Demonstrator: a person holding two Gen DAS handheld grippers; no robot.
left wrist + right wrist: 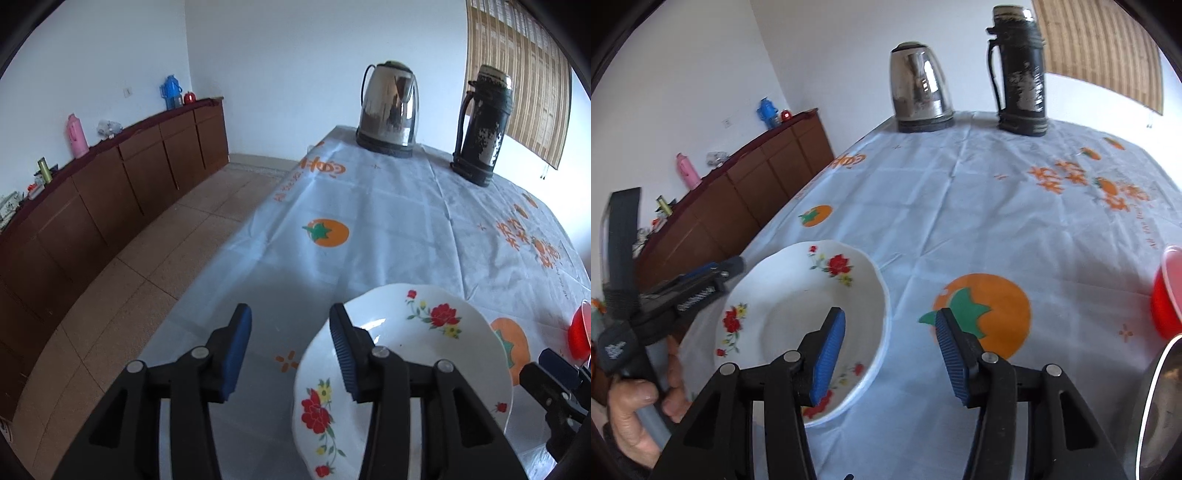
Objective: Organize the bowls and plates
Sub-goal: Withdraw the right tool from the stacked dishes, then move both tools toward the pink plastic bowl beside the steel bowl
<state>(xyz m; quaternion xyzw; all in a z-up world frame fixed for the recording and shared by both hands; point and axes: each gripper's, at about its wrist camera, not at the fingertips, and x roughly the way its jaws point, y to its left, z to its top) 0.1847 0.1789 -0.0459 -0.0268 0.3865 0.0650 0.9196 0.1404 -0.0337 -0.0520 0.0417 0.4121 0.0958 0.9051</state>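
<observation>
A deep white plate with red flower prints lies on the tablecloth near the table's left edge. My left gripper is open. The plate's left rim sits between its blue pads without touching either; the right pad is over the plate and the left pad is outside it. My right gripper is also open and straddles the plate's right rim, with its left pad above the plate's well and its right pad over the cloth. A hand holds the left gripper.
A red bowl stands to the right, with a shiny metal vessel in front of it. A steel kettle and a dark thermos stand at the far end. A brown sideboard lines the wall.
</observation>
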